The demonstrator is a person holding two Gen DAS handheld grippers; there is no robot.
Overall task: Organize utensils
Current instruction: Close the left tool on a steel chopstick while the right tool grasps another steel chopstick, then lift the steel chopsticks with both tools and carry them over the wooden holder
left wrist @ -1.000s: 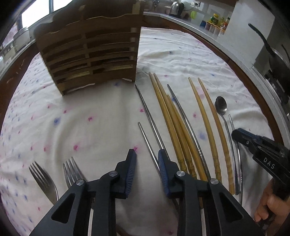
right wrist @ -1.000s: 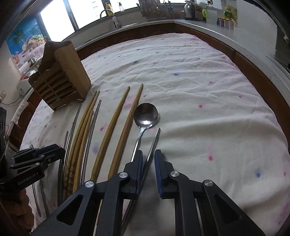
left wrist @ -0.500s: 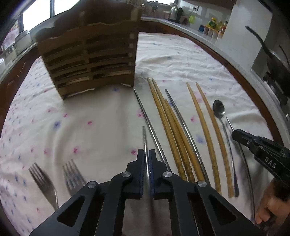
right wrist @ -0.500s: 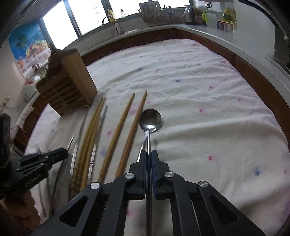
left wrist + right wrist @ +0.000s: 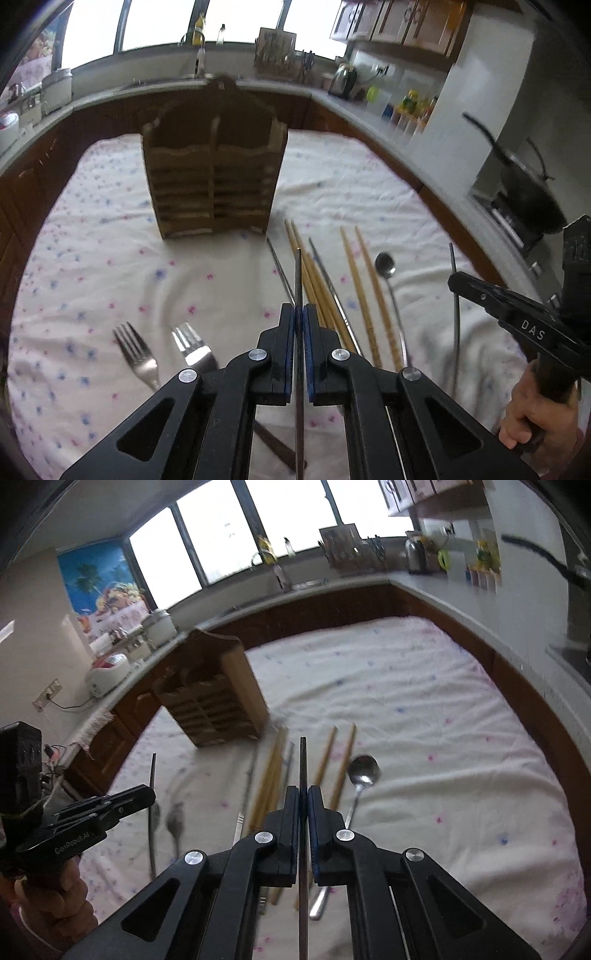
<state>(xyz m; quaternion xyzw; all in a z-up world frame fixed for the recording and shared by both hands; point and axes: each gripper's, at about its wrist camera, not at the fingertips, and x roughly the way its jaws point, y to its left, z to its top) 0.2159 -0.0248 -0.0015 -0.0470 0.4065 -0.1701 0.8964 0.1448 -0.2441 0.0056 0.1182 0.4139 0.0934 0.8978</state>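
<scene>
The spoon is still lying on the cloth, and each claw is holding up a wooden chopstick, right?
Nearly. The spoon does lie on the cloth, and each claw holds one stick, but both are metal chopsticks, not wooden. The left wrist view shows the left claw shut on a thin grey metal chopstick; the right wrist view shows the right claw shut on another. The wooden chopsticks lie on the cloth.

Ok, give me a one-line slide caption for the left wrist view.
Left gripper shut on a metal chopstick, lifted toward the wooden utensil holder; forks, bamboo chopsticks and spoon lie on the tablecloth.

Holder (image 5: pixel 214 184) behind chopsticks (image 5: pixel 364 291), forks (image 5: pixel 162 354) left, spoon (image 5: pixel 386 266) right
</scene>
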